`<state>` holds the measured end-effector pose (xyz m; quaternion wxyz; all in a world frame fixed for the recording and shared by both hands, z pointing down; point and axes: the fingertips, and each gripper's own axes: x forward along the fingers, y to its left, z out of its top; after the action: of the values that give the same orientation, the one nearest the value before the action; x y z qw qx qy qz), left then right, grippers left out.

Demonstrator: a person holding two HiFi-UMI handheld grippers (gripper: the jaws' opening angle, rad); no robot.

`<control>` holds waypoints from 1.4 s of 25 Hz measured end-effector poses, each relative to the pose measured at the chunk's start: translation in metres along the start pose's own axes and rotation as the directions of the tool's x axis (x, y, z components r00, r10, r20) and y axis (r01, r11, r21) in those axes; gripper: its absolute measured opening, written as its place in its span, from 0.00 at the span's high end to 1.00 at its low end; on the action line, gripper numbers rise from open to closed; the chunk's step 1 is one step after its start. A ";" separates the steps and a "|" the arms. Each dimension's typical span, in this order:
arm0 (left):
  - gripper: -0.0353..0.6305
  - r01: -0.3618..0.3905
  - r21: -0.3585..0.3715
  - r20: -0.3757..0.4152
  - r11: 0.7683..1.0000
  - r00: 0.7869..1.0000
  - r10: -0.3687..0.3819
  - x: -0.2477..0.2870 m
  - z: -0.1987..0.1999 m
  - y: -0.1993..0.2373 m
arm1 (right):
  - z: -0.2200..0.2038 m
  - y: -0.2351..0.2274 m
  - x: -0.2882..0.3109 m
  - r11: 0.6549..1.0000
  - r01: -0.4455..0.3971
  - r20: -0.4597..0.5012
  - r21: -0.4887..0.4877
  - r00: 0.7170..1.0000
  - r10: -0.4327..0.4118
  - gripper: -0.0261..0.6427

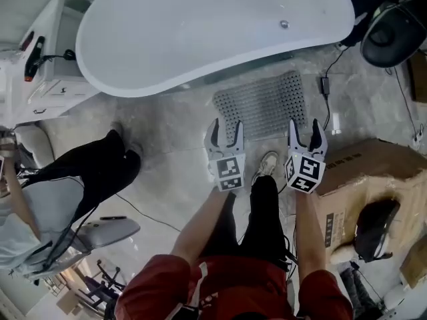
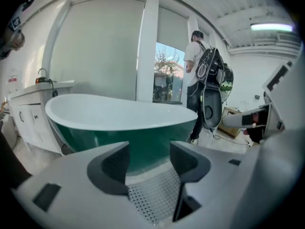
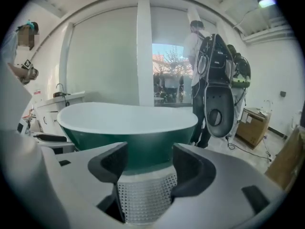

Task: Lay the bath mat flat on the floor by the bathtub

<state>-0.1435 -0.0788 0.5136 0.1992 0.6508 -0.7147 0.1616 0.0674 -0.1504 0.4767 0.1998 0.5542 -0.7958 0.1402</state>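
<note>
A grey perforated bath mat (image 1: 262,104) lies flat on the marble floor right beside the white bathtub (image 1: 200,25). My left gripper (image 1: 224,133) hovers over the mat's near left corner, jaws apart and empty. Over the near right corner, my right gripper (image 1: 307,135) is likewise open with nothing in it. Seen from the left gripper view, the mat (image 2: 152,197) shows between the fingers with the tub's green side (image 2: 119,137) beyond. The right gripper view frames the mat (image 3: 145,197) below the tub (image 3: 128,123) the same way.
A cardboard box (image 1: 363,192) stands at the right with a dark object on it. A white vanity (image 1: 40,79) sits left of the tub. A seated person's dark leg (image 1: 93,169) lies at the left. A cable and adapter (image 1: 325,85) run by the mat. Another person (image 2: 196,75) stands behind the tub.
</note>
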 end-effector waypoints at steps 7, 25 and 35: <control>0.57 -0.007 0.072 0.145 0.997 0.989 -0.003 -0.081 0.129 -0.010 | 0.120 0.025 -0.079 0.992 -0.107 0.157 -0.070 0.981 0.117 0.52; 0.57 -0.053 0.094 0.431 0.994 0.902 0.007 -0.186 0.369 -0.042 | 0.357 -0.001 -0.175 0.961 -0.208 0.394 -0.179 0.880 0.264 0.52; 0.62 0.005 0.112 0.510 0.994 0.858 -0.062 -0.191 0.428 -0.080 | 0.402 0.003 -0.187 0.943 -0.261 0.439 -0.205 0.837 0.327 0.58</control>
<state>-0.0822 -0.1309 0.0450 -0.0301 0.6923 -0.7208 0.0172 0.0566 -0.1731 0.0341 0.0157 0.4276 -0.9035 -0.0233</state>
